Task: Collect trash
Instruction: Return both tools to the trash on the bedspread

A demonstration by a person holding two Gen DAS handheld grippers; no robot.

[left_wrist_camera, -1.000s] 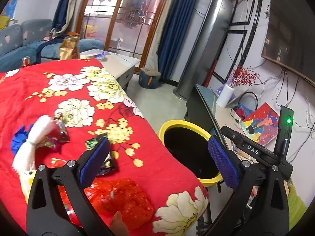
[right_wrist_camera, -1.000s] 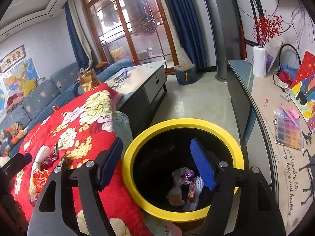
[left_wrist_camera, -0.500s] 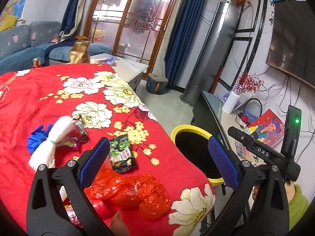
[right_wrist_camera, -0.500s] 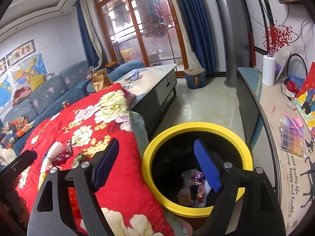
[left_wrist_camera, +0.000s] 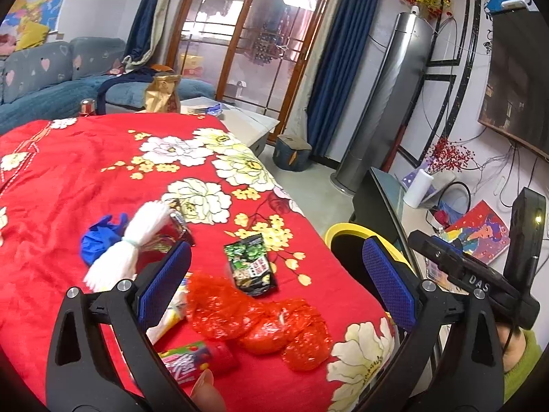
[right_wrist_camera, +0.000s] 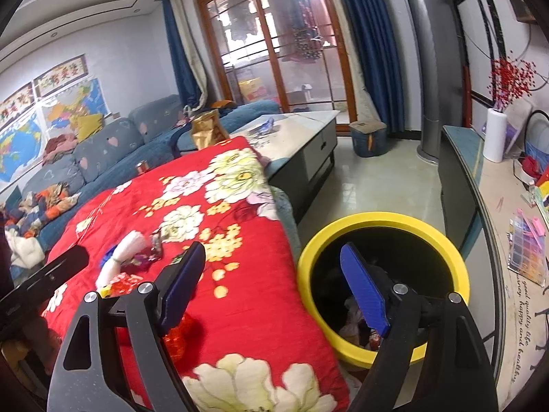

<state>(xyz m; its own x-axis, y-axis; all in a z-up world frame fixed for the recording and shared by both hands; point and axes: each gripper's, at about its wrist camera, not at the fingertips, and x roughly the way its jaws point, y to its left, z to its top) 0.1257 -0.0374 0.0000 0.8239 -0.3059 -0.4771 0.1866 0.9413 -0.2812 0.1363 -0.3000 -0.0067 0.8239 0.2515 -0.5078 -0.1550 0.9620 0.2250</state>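
Observation:
Trash lies on the red flowered cloth (left_wrist_camera: 103,178): a crumpled red plastic bag (left_wrist_camera: 260,322), a green-black snack packet (left_wrist_camera: 250,269), a red tube (left_wrist_camera: 202,360), a white tassel bundle (left_wrist_camera: 133,240) and a blue glove (left_wrist_camera: 99,237). My left gripper (left_wrist_camera: 274,285) is open and empty above the red bag and packet. My right gripper (right_wrist_camera: 274,292) is open and empty between the cloth's edge and the yellow-rimmed black bin (right_wrist_camera: 384,221), which holds wrappers (right_wrist_camera: 353,316). The bin also shows in the left wrist view (left_wrist_camera: 343,231).
A grey coffee table (right_wrist_camera: 302,137) stands beyond the cloth, with a blue sofa (right_wrist_camera: 103,151) behind. A dark glass-topped cabinet (right_wrist_camera: 459,158) with a paper roll (right_wrist_camera: 494,137) and a bead box (right_wrist_camera: 526,250) runs along the right wall. Tiled floor (right_wrist_camera: 384,178) lies between.
The left gripper has pulled back and up, showing more of the trash on the cloth. The right gripper has moved left, off the bin's middle toward the cloth's edge.

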